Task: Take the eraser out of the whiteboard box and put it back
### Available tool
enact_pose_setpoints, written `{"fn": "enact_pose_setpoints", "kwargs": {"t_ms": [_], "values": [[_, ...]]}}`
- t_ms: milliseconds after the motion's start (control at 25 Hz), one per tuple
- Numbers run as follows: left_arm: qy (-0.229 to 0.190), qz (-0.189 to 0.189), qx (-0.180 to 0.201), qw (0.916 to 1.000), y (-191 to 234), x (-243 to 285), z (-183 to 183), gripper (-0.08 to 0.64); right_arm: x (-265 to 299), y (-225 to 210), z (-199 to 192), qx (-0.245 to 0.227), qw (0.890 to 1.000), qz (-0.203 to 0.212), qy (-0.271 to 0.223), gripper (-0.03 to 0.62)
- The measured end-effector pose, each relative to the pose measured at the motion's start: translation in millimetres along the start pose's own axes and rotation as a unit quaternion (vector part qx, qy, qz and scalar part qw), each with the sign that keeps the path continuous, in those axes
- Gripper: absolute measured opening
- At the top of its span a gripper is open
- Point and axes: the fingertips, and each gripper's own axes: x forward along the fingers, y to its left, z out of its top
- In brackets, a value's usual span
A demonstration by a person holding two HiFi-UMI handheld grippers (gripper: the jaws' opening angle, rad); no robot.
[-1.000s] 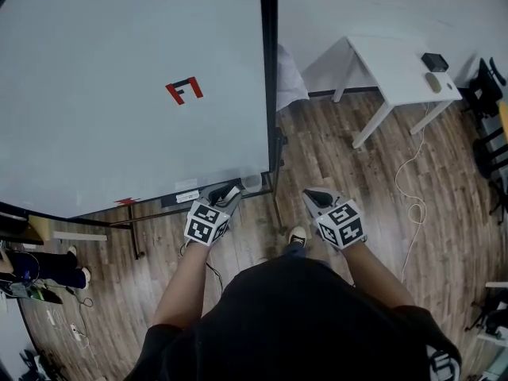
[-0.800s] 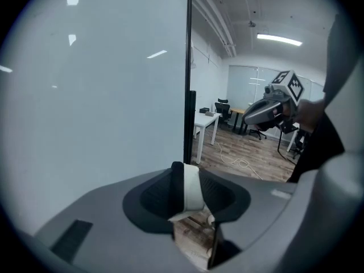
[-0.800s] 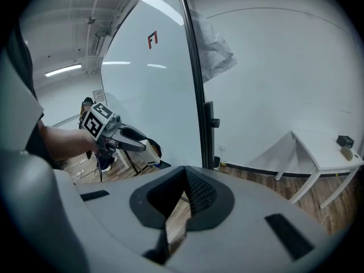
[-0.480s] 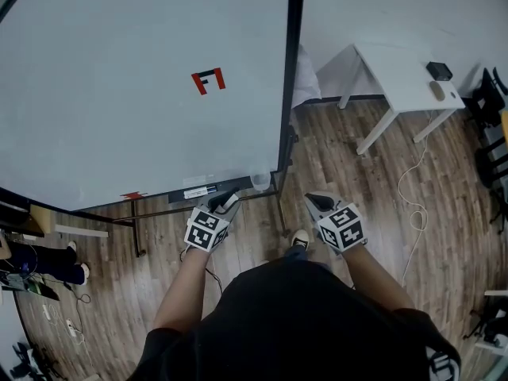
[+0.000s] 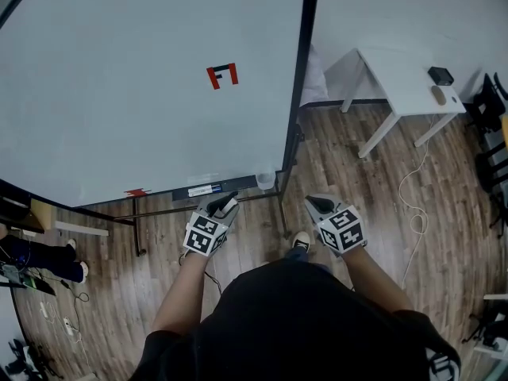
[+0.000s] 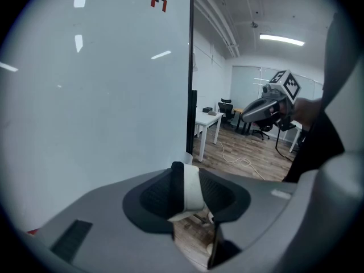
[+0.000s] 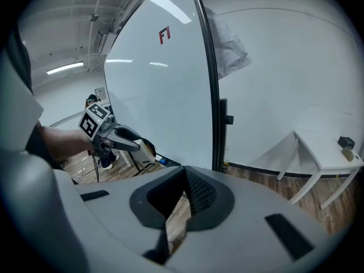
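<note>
Head view shows me the whiteboard (image 5: 143,94) shifted rightward since a second ago, my left gripper (image 5: 222,206) clamped on the eraser (image 6: 192,186) and now farther from the box (image 5: 265,181), and the right gripper (image 5: 319,205) closed and empty, so I judge removal done and return pending.

Eraser (image 6: 191,187): small white block, dark layer on one face, standing on edge. Clamped between pads of left gripper (image 6: 187,191), out of box, clear of any surface.

Whiteboard box (image 5: 264,180): small translucent cup at lower right corner of whiteboard (image 5: 143,94), just beside dark frame post (image 5: 305,70). Contents not discernible.

Eraser near box, below-left of it in head view, not touching.
</note>
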Motion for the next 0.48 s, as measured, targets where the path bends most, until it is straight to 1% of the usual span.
{"fn": "enact_pose_setpoints", "kwargs": {"t_ms": [480], "values": [[0.0,-0.003,-0.002,1.0,-0.2,-1.1,-2.9,0.15,2.1,-0.4,-7.8,0.001,1.0,-0.001,0.01,-0.006]]}}
